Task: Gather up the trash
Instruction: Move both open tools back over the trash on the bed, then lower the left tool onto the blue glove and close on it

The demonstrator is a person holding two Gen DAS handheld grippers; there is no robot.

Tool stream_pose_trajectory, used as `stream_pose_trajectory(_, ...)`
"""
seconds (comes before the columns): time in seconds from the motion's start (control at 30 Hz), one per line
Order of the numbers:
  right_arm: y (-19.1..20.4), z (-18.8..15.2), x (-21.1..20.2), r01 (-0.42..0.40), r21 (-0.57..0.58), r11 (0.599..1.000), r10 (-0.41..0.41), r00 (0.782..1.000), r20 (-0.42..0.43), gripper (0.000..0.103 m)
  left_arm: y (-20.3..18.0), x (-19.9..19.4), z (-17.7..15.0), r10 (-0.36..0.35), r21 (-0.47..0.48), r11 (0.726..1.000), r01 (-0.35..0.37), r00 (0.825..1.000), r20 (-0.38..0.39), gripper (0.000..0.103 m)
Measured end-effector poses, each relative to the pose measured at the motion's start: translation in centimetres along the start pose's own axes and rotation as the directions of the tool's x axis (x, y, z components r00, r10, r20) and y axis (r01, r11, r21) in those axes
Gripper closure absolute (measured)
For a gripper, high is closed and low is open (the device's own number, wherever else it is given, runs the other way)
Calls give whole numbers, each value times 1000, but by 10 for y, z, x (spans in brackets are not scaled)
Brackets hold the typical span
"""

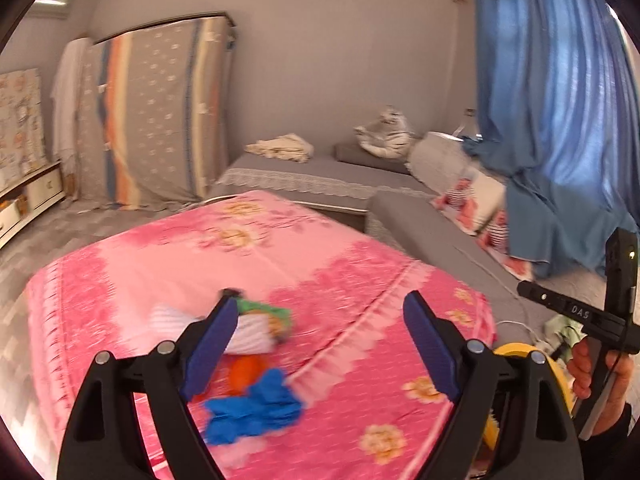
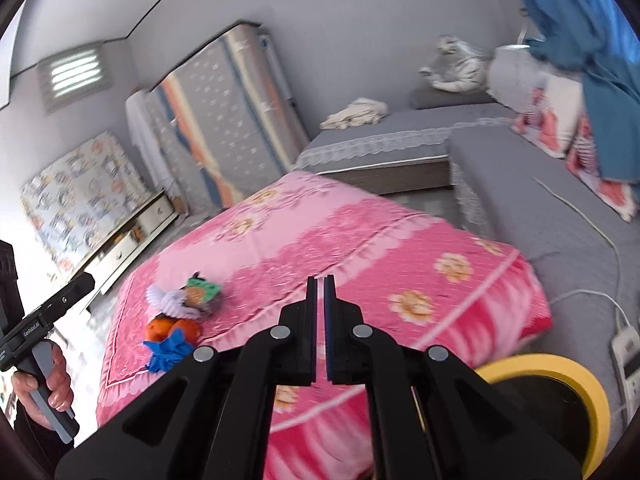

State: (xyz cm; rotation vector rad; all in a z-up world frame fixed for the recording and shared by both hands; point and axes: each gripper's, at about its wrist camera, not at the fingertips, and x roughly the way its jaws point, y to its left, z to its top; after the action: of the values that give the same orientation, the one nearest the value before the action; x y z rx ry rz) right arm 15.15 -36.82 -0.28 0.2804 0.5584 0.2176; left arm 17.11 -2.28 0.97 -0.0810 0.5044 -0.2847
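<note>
**Hovering over the pink bedspread with both grippers empty**

Looking along the left gripper, its two blue-padded fingers stand spread wide with nothing between them. Below lies a bed covered by a pink flowered bedspread. The trash sits together on the near part of that bedspread: a white ribbed paper cup with a green wrapper at its top, partly hidden behind the left finger, an orange piece just below it, and a crumpled blue glove nearest the camera. A yellow-rimmed bin peeks out behind the right finger, beside the bed. At the right edge a hand holds the handle of the other gripper. A blue curtain hangs beyond a grey sofa.

From the right wrist, the right gripper has its fingers almost pressed together, only a thin slit showing, and nothing is pinched there. The same trash lies at the left of the bedspread: paper cup, green wrapper, orange piece and blue glove, all touching or just beside one another, well left of the fingertips. The yellow-rimmed bin stands at lower right, next to the bed's corner. A hand at the left edge grips the other handle.
</note>
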Motion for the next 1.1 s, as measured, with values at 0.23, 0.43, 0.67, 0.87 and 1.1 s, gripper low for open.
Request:
stream_pose_trajectory(0.23, 44, -1, 39, -65, -59, 996, 61, 996, -64, 61, 55, -1, -37, 68, -35, 997, -71, 996, -63, 22)
stream_pose_trajectory(0.43, 79, -5, 80, -139, -105, 985, 122, 980, -160, 61, 72, 10, -64, 53, -53, 997, -60, 991, -123, 22)
stream_pose_trajectory(0.67, 112, -15, 127, -266, -187, 946, 210, 939, -271, 60, 74, 28, -81, 17, -28, 999, -21, 986, -169, 22)
stream_pose_trajectory(0.87, 138, -20, 160, -357, -314, 880, 250, 909, -332, 55, 70, 41, -81, -3, -1, 1000, 3, 983, -181, 22)
stream_pose_trajectory(1.1, 145, -19, 205, -394, -370, 841, 229, 880, -415, 52, 62, 64, -80, -39, 29, 999, 46, 977, -210, 23)
